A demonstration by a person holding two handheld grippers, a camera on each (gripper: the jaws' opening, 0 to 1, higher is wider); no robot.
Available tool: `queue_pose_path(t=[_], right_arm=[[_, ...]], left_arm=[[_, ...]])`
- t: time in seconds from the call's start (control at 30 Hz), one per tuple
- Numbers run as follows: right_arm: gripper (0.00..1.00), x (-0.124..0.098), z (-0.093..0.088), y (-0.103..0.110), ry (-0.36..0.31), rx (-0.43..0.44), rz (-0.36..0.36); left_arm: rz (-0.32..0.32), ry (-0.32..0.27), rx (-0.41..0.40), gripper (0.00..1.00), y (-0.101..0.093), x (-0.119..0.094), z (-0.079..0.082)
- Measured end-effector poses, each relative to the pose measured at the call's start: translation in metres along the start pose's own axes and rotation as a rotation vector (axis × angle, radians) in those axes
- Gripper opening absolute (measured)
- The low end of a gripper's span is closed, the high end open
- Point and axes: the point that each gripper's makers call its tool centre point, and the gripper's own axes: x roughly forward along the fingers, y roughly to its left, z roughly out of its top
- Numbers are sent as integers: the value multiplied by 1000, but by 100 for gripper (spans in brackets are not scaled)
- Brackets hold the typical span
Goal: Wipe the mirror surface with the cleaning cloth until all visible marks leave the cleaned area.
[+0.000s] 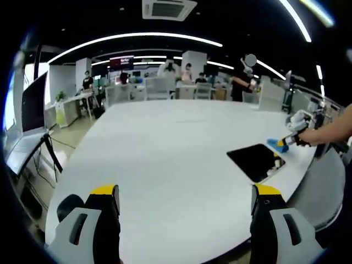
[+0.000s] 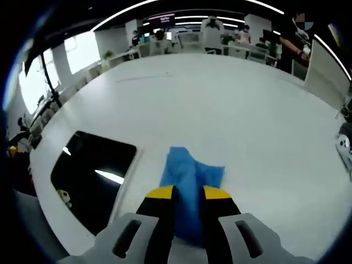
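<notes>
The right tool point(image 2: 184, 192) has its yellow-tipped jaws drawn close on a soft, crumpled blue cleaning cloth point(image 2: 190, 176), which bunches out ahead of the tips onto the smooth white surface point(image 2: 231, 104). Just to that tool's left lies the flat, dark, glossy rectangular mirror point(image 2: 91, 176), reflecting a ceiling light; the cloth is beside it, not on it.

The left tool point(image 1: 184, 201) hovers with jaws wide apart and nothing between them, the mirror point(image 1: 256, 160) ahead and to its right.

The cloth looks light and limp, so a pinch on its gathered fold should hold. The mirror is probably rigid, slippery and fragile, and may slide under wiping pressure.
</notes>
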Motion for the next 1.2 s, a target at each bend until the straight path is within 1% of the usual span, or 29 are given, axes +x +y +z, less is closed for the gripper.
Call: queue_pose_path(t=[0.03,0.07,0.1,0.13,0.2,0.33,0.53,0.6,0.63,0.93,1.0,1.07,1.2], right_arm=[[8,-1,0,4,2,-44,27],[3,0,0,8,3,-30,47],[3,1,0,5,16,10,24],[2,1,1,5,25,30,27],[1,1,1,4,30,41,20],[0,0,0,4,29,85,26],[0,0,0,4,42,105,24],[0,0,1,2,47,133,43],[0,1,1,2,57,160,60],[0,2,1,2,90,168,70],[0,2,0,2,106,197,81],[0,1,0,2,111,204,88],[0,1,-1,2,117,225,79]], left_arm=[[0,1,2,100,0,0,0],[1,0,3,100,0,0,1],[1,0,4,100,0,0,1],[2,-1,6,100,0,0,2],[0,-3,8,100,-1,-1,3],[-10,11,14,100,-3,1,-3],[-19,10,17,100,-4,3,-2],[-19,10,19,100,-3,3,-2],[-19,11,19,100,-2,3,-2],[-13,15,14,100,-1,2,-4],[-14,15,11,100,-3,3,-5],[-14,16,11,100,-5,3,-5],[-13,15,9,100,-6,2,-6]])
